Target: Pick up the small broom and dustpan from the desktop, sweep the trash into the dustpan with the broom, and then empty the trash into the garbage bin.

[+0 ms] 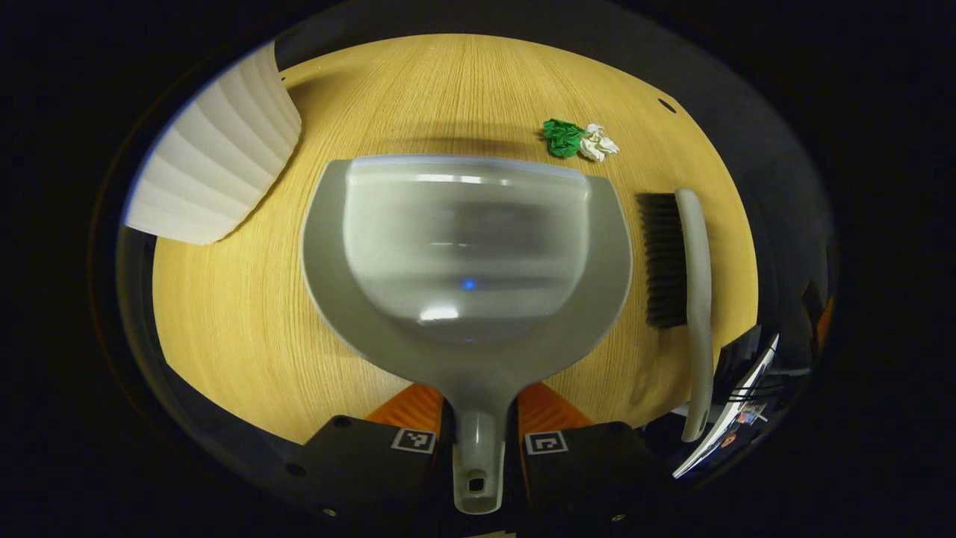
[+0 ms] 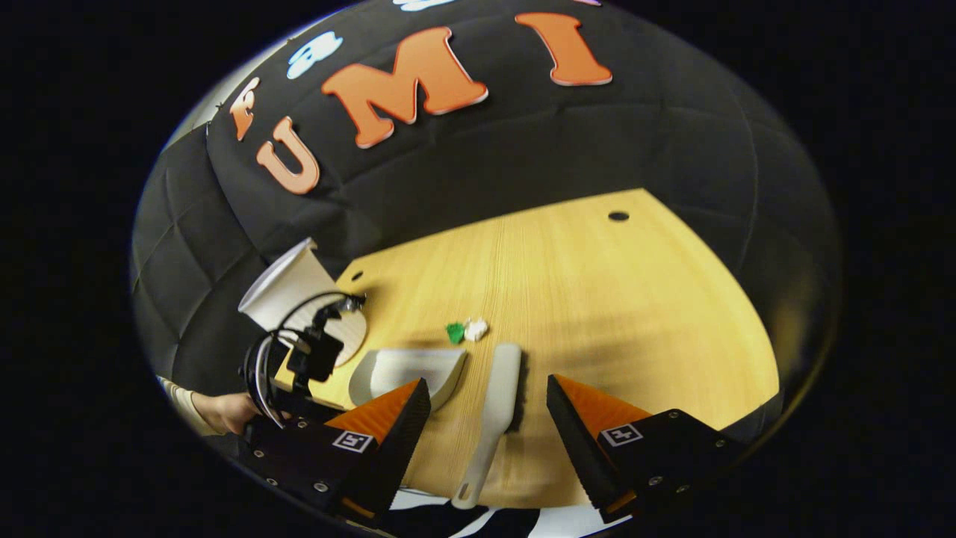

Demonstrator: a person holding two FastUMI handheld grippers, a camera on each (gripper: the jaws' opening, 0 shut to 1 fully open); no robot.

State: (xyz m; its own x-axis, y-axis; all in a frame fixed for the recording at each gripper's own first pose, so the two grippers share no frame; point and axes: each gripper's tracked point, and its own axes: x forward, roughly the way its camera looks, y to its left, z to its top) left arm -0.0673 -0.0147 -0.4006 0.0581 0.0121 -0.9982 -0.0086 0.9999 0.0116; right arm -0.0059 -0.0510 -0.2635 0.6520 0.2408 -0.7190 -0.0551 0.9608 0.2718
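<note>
A grey dustpan (image 1: pixel 470 246) lies flat on the wooden desktop (image 1: pixel 246 329), its open lip facing away from me. My left gripper (image 1: pixel 479 388) is shut on its handle, one finger on each side. Right of it lies the small broom (image 1: pixel 691 261), dark bristles turned toward the pan. Green and white crumpled trash (image 1: pixel 579 140) sits beyond both. In the right gripper view, my right gripper (image 2: pixel 487 382) hangs open over the broom (image 2: pixel 499 396), its fingers straddling the handle without touching it. The trash (image 2: pixel 467 330) and the dustpan (image 2: pixel 407 373) lie just ahead.
A white ribbed garbage bin (image 1: pixel 216 157) stands at the far left of the desk, also the bin (image 2: pixel 287 291) behind the left gripper and the hand (image 2: pixel 224 411) holding it. The broom's handle end reaches the near desk edge. Bare desktop (image 2: pixel 635 314) stretches right.
</note>
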